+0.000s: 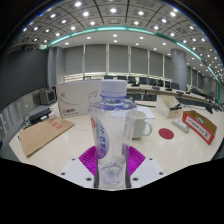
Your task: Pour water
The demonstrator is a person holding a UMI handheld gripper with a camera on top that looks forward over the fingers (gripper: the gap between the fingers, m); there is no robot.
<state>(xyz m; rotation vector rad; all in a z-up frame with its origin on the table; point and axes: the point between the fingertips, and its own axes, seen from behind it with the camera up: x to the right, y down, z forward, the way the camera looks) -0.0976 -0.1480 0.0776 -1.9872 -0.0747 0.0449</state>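
I see the clear plastic water bottle with a pale cap and a red-and-white label [111,125] upright right in front of my camera, standing between the magenta pads [92,157] of my gripper [112,160]. The pads sit close against its sides, but I cannot tell whether both actually press on it. Just behind the bottle, to its right, a white mug [141,126] stands on the white table [60,145]. A cardboard box [41,131] lies further left.
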